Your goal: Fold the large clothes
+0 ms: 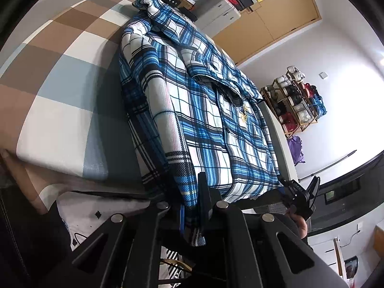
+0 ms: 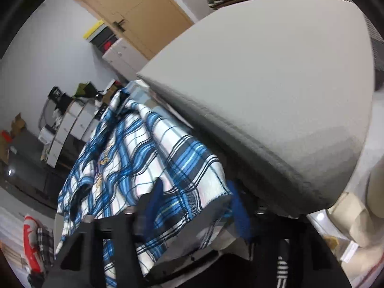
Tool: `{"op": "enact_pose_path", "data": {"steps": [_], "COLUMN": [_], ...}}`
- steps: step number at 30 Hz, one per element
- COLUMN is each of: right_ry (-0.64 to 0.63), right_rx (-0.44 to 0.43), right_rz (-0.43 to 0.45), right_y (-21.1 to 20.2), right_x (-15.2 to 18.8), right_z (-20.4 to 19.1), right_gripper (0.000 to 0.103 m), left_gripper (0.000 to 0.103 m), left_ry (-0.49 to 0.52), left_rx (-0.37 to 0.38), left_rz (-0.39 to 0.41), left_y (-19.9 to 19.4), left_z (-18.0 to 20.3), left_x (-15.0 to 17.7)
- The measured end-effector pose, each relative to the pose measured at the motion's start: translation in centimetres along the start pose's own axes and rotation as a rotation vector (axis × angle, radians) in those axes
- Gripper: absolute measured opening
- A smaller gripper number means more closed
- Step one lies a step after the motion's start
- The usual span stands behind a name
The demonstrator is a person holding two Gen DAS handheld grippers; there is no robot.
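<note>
A blue, white and black plaid shirt lies lengthwise on a checked bed, collar far, sleeves folded in. My left gripper is shut on the shirt's near hem at its left corner. My right gripper shows in the left wrist view at the hem's right corner. In the right wrist view the right gripper is shut on the shirt's hem, with cloth draped over and between its blue-padded fingers.
A grey padded bed edge runs along the shirt's right side. A shoe rack, a wooden door and white drawers stand beyond the bed. Printed clothing lies below the bed's near edge.
</note>
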State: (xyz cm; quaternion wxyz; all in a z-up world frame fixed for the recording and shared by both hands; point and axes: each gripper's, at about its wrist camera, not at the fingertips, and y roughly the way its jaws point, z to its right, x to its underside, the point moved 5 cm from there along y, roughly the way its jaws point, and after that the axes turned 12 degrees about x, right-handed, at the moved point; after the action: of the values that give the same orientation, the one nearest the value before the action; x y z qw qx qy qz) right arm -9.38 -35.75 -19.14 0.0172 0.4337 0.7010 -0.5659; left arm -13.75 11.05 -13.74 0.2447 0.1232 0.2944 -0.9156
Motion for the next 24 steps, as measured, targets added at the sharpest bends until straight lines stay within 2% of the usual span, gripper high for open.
{"op": "enact_pose_path", "data": {"steps": [3, 5, 10, 12, 13, 19, 20, 21, 22, 23, 24], "right_ry": [-0.073, -0.109, -0.112, -0.106, -0.101, -0.123, -0.135, -0.155, -0.175, -0.201, -0.221], "right_rx": [-0.008, 0.008, 0.065, 0.093, 0.115, 0.102, 0.098, 0.104, 0.122, 0.129, 0.121], "right_rz": [0.032, 0.041, 0.031, 0.022, 0.02, 0.024, 0.027, 0.038, 0.053, 0.07, 0.075], "right_y": [-0.6, -0.7, 0.1, 0.6, 0.9, 1.3, 1.2, 1.0, 0.8, 0.4, 0.2], "right_x": [-0.3, -0.6, -1.0, -1.1, -1.3, -1.5, -1.4, -1.2, -1.0, -0.8, -0.7], "right_z": [-1.6, -2.5, -2.5, -2.3, -2.2, -3.2, -3.4, -3.6, -3.6, -3.7, -3.9], "right_gripper": [0.023, 0.023, 0.029, 0.044, 0.046, 0.046, 0.04, 0.031, 0.027, 0.013, 0.005], "left_gripper": [0.003, 0.003, 0.004, 0.004, 0.004, 0.007, 0.009, 0.022, 0.039, 0.044, 0.046], "left_ry": [-0.011, -0.018, -0.014, -0.015, -0.021, -0.047, -0.048, -0.056, -0.063, -0.073, -0.083], "left_rx": [-0.005, -0.005, -0.014, -0.018, -0.017, -0.014, -0.017, -0.02, -0.02, -0.015, 0.002], "left_rz": [0.003, -0.003, -0.02, -0.021, -0.024, -0.033, -0.03, -0.025, -0.02, -0.01, 0.002], "left_y": [-0.2, -0.2, -0.1, -0.1, -0.1, -0.3, -0.4, -0.6, -0.7, -0.9, -1.1], "left_z": [-0.3, -0.6, -0.5, -0.5, -0.6, -1.1, -1.1, -1.3, -1.4, -1.5, -1.5], "left_x": [0.0, -0.1, 0.3, 0.3, 0.3, 0.3, 0.2, 0.2, 0.3, 0.3, 0.2]}}
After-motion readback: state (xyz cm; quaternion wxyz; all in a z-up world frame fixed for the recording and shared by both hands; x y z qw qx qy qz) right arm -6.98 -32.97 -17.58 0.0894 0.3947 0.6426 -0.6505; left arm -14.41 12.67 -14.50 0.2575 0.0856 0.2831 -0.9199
